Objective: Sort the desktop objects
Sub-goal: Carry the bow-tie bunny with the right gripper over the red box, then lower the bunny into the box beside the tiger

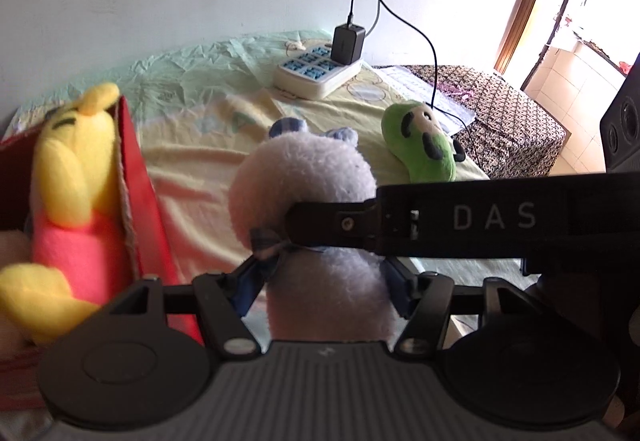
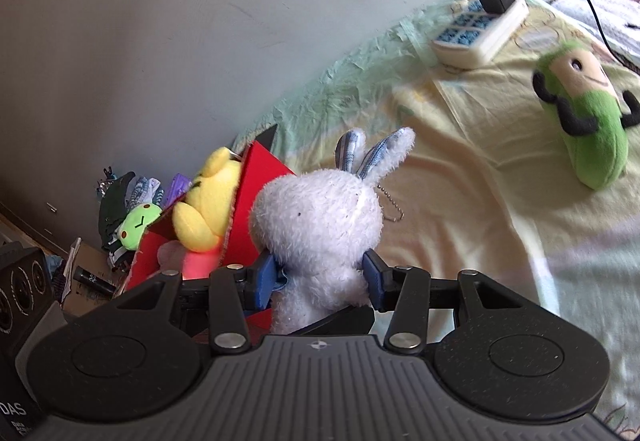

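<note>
Bunny plush (image 2: 320, 229), pale lilac with striped ears, hangs above the yellow-sheeted bed (image 2: 500, 241), just beside the red box (image 2: 256, 185) where a yellow bear (image 2: 208, 209) already sits. Both claws are clamped on it: the right claw (image 2: 320, 277) pinches its neck, the left claw (image 1: 324, 281) squeezes its body lower down. Soft fur gives under the pads, so an uneven pull could slip one grip or stretch the seams. Its dangling ball chain (image 2: 390, 207) might snag the box wall. A green plush (image 2: 584, 113) waits well apart.
</note>
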`<act>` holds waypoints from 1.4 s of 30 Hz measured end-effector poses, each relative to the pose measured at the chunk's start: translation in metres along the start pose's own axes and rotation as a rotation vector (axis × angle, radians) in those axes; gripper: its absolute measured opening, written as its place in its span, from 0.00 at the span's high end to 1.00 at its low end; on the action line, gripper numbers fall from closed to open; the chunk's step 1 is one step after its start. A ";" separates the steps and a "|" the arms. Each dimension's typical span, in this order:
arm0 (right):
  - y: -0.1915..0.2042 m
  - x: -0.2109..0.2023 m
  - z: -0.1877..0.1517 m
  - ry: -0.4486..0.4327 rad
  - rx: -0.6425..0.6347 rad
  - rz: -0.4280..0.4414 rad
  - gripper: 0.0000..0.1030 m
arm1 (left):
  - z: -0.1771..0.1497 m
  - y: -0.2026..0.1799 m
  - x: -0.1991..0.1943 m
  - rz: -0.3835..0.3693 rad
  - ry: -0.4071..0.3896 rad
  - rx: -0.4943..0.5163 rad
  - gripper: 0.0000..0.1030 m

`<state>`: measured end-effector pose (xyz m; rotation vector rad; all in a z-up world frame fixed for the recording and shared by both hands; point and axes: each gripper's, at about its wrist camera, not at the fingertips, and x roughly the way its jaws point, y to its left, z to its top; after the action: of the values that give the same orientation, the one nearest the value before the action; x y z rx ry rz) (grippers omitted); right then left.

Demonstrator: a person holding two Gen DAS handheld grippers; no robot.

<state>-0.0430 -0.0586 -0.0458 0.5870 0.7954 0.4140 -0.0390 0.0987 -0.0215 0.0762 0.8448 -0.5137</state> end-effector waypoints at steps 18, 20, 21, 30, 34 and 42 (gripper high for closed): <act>0.103 0.022 0.013 -0.138 -0.175 0.122 0.51 | 0.025 0.073 -0.074 0.056 -0.185 -0.039 0.39; 0.116 0.030 0.010 -0.136 -0.206 0.138 0.51 | 0.023 0.085 -0.082 0.076 -0.198 -0.062 0.39; 0.122 0.034 0.008 -0.132 -0.222 0.142 0.51 | 0.023 0.090 -0.084 0.086 -0.200 -0.073 0.39; 0.149 0.074 -0.003 -0.036 -0.278 0.162 0.51 | 0.006 0.136 -0.094 0.150 -0.182 -0.167 0.39; 0.154 0.092 -0.009 0.012 -0.307 0.134 0.51 | -0.003 0.154 -0.084 0.154 -0.149 -0.200 0.39; 0.149 0.114 -0.018 0.063 -0.323 0.052 0.49 | -0.017 0.180 -0.052 0.096 -0.076 -0.276 0.36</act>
<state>-0.0034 0.1245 -0.0242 0.2944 0.7552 0.5982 0.0038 0.2822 -0.0190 -0.1539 0.8266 -0.3045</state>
